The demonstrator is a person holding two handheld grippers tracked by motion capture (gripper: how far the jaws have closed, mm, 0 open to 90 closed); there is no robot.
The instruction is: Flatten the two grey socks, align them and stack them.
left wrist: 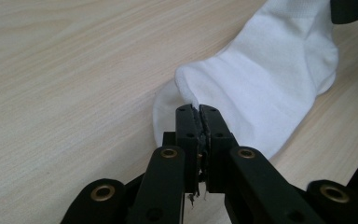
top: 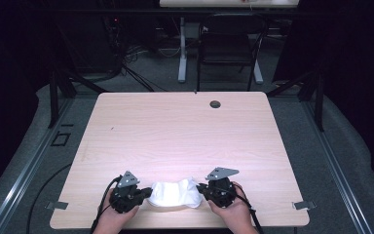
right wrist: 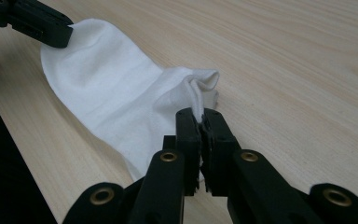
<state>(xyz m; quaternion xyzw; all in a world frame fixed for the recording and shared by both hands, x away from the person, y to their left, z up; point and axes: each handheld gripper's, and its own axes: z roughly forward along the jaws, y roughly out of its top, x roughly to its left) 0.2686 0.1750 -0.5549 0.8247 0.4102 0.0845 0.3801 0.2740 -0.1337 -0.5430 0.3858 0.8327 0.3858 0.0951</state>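
Left gripper (left wrist: pixel 199 109) pinches one end of the white sock (top: pixel 175 193), jaws clamped on its fabric; right gripper (right wrist: pixel 200 113) grips the opposite end likewise; the sock lies near the table's (top: pixel 185 126) front edge, open wood stretching beyond.

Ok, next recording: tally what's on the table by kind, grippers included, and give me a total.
White sock: 1, stretched between the two grippers near the table's front edge.
Black two-jaw grippers: 2, the left gripper and the right gripper, each shut on one end of the sock.
Total: 3.
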